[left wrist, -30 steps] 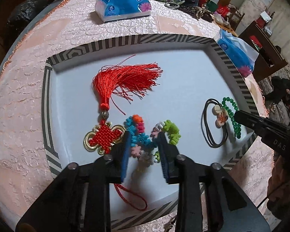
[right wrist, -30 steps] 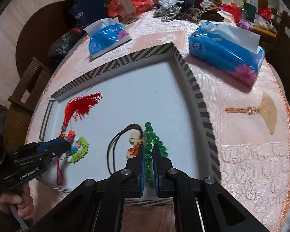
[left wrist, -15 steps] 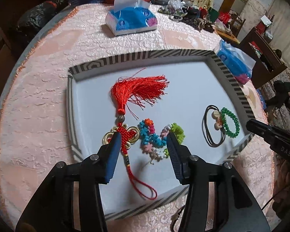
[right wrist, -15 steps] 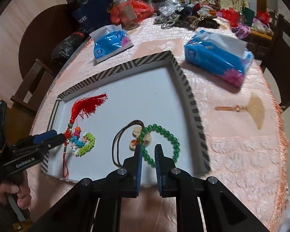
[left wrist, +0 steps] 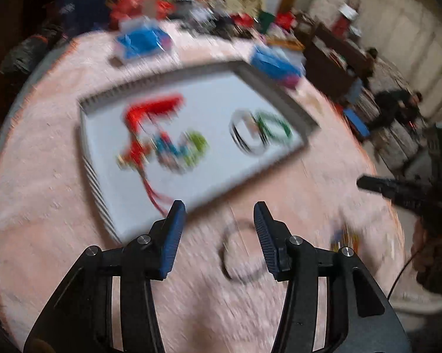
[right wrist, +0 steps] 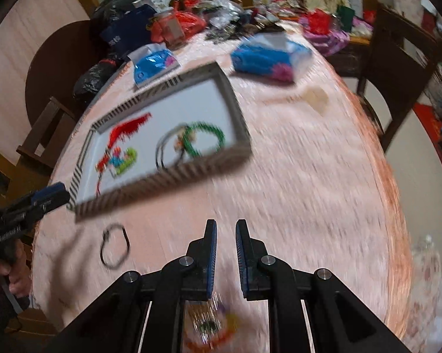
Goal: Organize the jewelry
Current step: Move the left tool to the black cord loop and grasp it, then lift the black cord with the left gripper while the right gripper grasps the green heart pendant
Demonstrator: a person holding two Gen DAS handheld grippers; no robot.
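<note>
The striped-rim tray (left wrist: 215, 100) holds a red tassel knot (left wrist: 150, 111), a colourful beaded piece (left wrist: 179, 147), a black cord necklace (left wrist: 244, 135) and a green bead bracelet (left wrist: 274, 129). My left gripper (left wrist: 218, 214) hangs open and empty over the pink tablecloth, near the tray's front edge. A dark ring bracelet (left wrist: 241, 253) lies on the cloth below its fingers. My right gripper (right wrist: 226, 229) stands in front of the tray (right wrist: 173, 176), jaws a narrow gap apart with nothing between them. The view is blurred.
A small colourful item (right wrist: 209, 323) lies on the cloth under the right gripper. Two blue tissue packs (right wrist: 268, 56) (right wrist: 153, 64) sit behind the tray. A pale fan tassel (right wrist: 315, 97) lies to the right. Clutter fills the far side, and a wooden chair (right wrist: 397, 58) stands at the right.
Both grippers pulled back from the tray towards the near side of the table. The left jaws widened off the beaded piece. The right let go of the green bracelet, which stays in the tray.
</note>
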